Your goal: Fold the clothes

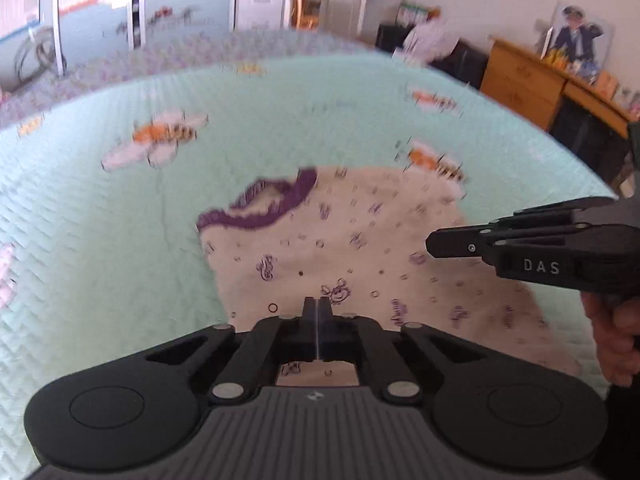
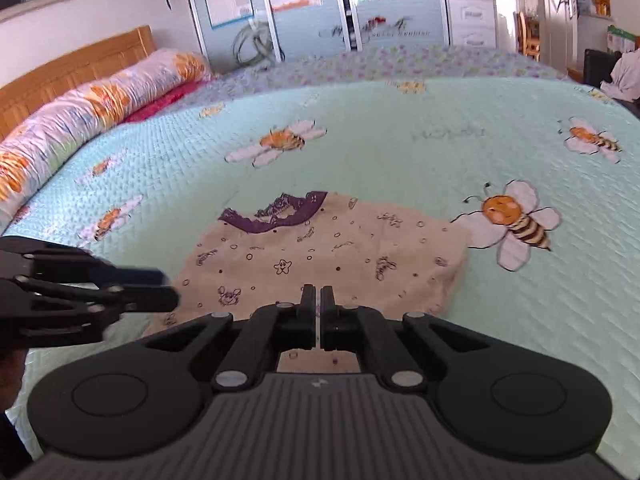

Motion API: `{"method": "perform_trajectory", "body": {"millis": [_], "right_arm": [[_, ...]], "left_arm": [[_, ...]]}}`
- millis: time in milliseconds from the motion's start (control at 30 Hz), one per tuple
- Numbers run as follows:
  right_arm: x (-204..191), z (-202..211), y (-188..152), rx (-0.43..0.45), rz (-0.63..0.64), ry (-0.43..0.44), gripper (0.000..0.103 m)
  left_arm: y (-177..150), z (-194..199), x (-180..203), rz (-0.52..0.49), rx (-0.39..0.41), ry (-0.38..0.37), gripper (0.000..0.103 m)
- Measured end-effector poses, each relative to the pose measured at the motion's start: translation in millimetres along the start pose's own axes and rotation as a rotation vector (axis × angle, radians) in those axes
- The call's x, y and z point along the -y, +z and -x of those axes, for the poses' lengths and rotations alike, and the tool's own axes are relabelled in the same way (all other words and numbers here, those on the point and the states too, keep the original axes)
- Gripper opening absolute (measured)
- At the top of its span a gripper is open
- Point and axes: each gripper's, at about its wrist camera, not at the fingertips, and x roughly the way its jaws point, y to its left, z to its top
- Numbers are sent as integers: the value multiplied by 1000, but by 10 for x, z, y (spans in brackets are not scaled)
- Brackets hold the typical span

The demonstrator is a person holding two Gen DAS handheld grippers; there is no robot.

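The folded garment [image 2: 320, 248] is laid near the bed's [image 2: 400, 152] front edge, its near hem hidden; the left gripper [image 1: 317, 304] and right gripper [image 2: 318, 294] are held closed and empty.

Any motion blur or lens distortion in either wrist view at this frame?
Left wrist: strong motion smear over the garment and bedspread; left gripper sharp. Right wrist: milder blur, garment print readable, the left gripper smeared at the left edge. Both: fisheye bows the bed's far edge.

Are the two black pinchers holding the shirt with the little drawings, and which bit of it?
No. The left gripper and right gripper are both shut with nothing between them. The beige shirt lies loose on the bedspread.
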Motion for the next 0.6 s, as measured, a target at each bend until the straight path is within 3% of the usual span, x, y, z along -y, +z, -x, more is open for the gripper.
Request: {"method": "perform_trajectory", "body": {"millis": [100,200,300,367,433,500,600], "right_arm": [[259,-287,0,-101,-13,-43,0],[389,-23,26,-22,-42,-36,0],[253,107,162,35,11,3,0],[152,-2,286,32,19,41,1],[107,-261,370,-13,53,29,1],[206,-576,372,-89,109,-51,0],[571,-491,450,-53,-23,-11,0]], "left_arm": [[-68,-81,-107,42,-15,-6,0],[-51,166,-119,7,30,25,0],[148,189,-137,1,69,40,0],[296,5,-136,-13,51,42,0],[325,-319,-223,-55,-26,143,0],[322,-432,-535,37,-58,190,1],[409,-234,-728,124,3,127,0]]}}
